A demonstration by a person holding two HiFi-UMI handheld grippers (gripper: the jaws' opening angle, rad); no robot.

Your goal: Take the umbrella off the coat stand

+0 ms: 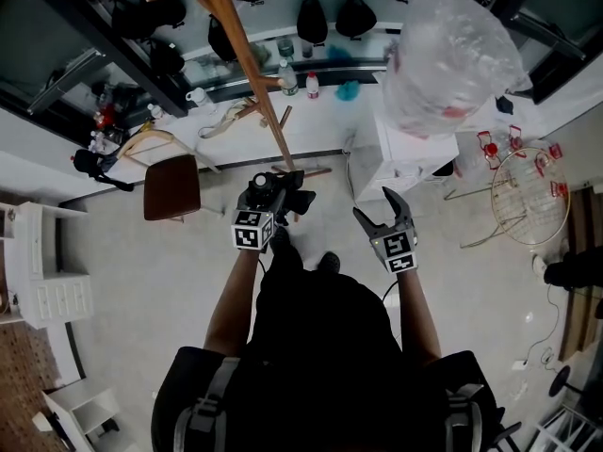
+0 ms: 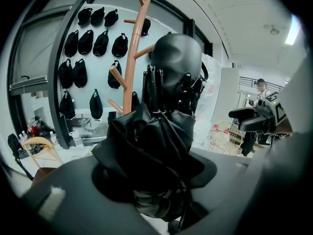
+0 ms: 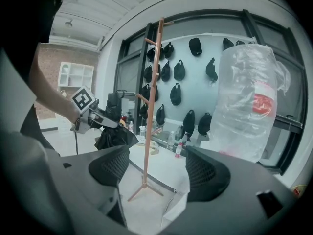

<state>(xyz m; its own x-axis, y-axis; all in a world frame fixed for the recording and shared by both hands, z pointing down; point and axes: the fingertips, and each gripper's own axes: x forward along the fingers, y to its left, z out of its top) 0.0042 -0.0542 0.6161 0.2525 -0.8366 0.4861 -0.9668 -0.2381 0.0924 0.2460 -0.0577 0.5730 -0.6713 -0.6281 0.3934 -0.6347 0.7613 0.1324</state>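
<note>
A folded black umbrella (image 2: 152,143) sits between the jaws of my left gripper (image 2: 155,177), which is shut on its bunched canopy; the ribs and rounded end stick up in front of the camera. In the head view the left gripper (image 1: 275,196) holds the umbrella (image 1: 267,188) just in front of the foot of the wooden coat stand (image 1: 252,62). From the right gripper view the umbrella (image 3: 115,137) hangs left of the stand's pole (image 3: 152,102), apart from it. My right gripper (image 1: 384,211) stands open and holds nothing, its jaws (image 3: 156,166) framing the stand's base.
A big clear plastic-wrapped bundle (image 1: 452,55) rests on a white cabinet (image 1: 405,153) at the right. A brown stool (image 1: 171,186) stands to the left, a wire basket (image 1: 528,196) at far right. Black caps (image 3: 176,70) hang on the back wall above a counter with bottles (image 1: 288,79).
</note>
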